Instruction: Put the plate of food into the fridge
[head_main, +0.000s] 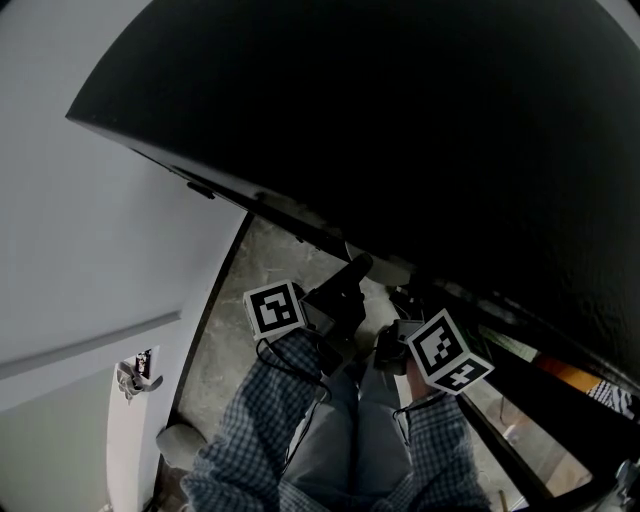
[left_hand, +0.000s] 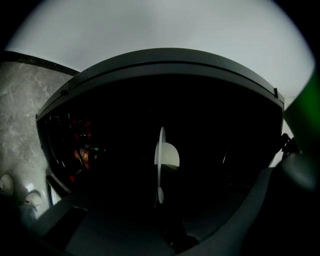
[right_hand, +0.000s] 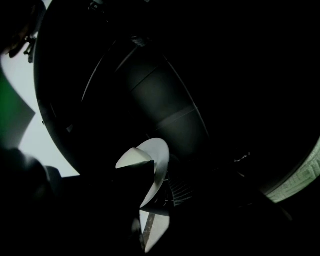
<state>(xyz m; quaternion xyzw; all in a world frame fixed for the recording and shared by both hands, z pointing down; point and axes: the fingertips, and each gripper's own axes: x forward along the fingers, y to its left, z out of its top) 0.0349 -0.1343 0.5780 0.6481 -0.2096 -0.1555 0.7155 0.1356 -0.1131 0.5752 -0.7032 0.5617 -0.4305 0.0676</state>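
The black fridge (head_main: 420, 120) fills the upper head view and looms close in front of both grippers. My left gripper (head_main: 350, 270) points up at its lower edge, and my right gripper (head_main: 392, 345) sits just right of it, lower. No plate of food shows in the head view. In the left gripper view a thin white curved shape (left_hand: 161, 165) stands upright against the dark fridge (left_hand: 165, 100). A similar white curved shape (right_hand: 152, 167) shows in the right gripper view. Whether it is a plate or a reflection is unclear. Both pairs of jaws are lost in the dark.
Marbled stone floor (head_main: 250, 300) lies under my legs and plaid sleeves. A pale wall (head_main: 100, 220) and a white door with a metal handle (head_main: 135, 378) stand at the left. Coloured items (head_main: 565, 375) sit on dark shelves at the lower right; red items (left_hand: 82, 150) glint at the fridge's left.
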